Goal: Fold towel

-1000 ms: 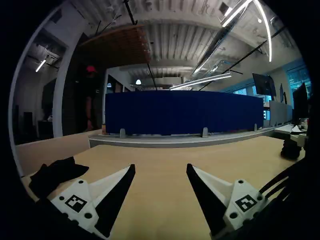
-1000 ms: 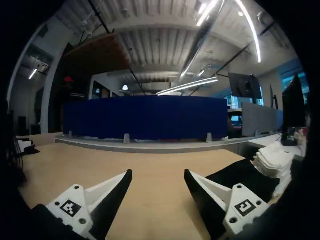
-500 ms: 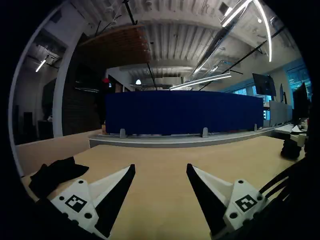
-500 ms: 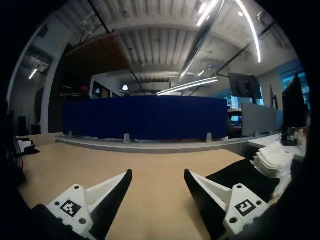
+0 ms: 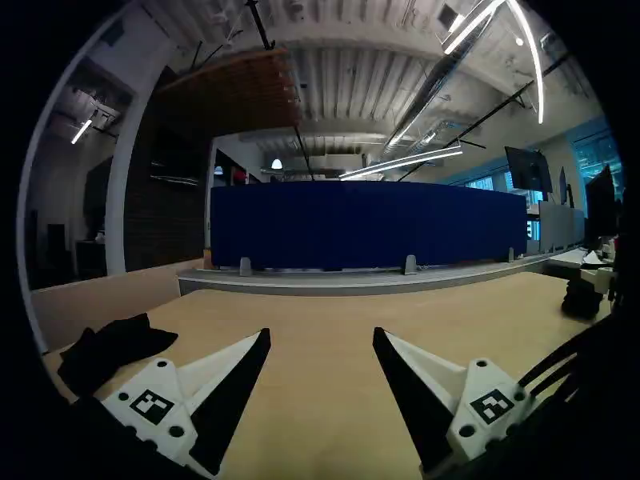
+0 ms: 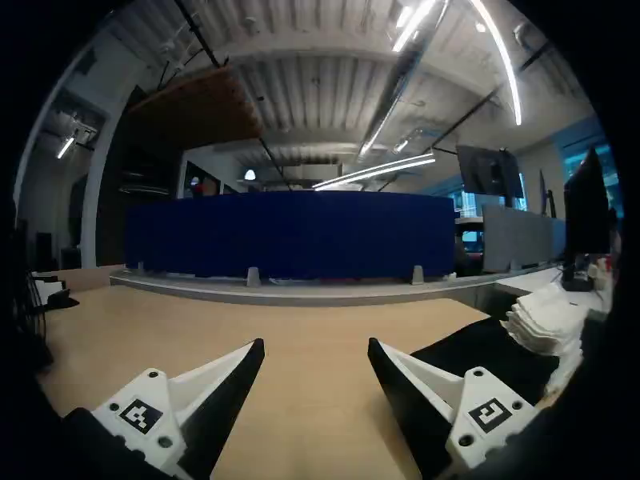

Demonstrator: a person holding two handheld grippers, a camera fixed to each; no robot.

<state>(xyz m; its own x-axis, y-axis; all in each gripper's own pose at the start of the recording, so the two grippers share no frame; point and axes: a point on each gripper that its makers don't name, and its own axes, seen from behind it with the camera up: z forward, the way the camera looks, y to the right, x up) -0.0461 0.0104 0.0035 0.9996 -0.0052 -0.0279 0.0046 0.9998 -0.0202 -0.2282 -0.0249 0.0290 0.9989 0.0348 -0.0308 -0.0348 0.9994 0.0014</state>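
- Black and crumpled, a small cloth (image 5: 116,346) lay on the pale wooden desk (image 5: 336,308) in the left gripper view. It sat far over to the left, and its near edge was hidden behind the left finger of the left tongs (image 5: 320,331).
- The left tongs stood wide apart, low over the desk, and bare wood showed in the gap between their white fingers with black inner faces.
- A small dark object (image 5: 582,298) sat near the desk's right edge in that view, too dim to make out.
- In the right gripper view the right tongs (image 6: 315,342) were spread just as wide, again with plain desk (image 6: 304,320) between the fingers.
- A flat black towel (image 6: 488,346) lay on the desk to the right of those tongs. Its near part was covered by the right finger, and I could not tell whether the finger touched it.
- A stack of folded white towels (image 6: 552,324) sat just beside the black towel, at the right edge of the view.
- A long dark-blue partition screen (image 6: 288,236) ran across the far side of the desk, well apart from both tongs, and it also showed in the left gripper view (image 5: 360,224).
- A dark monitor (image 6: 588,220) stood beyond the white stack.
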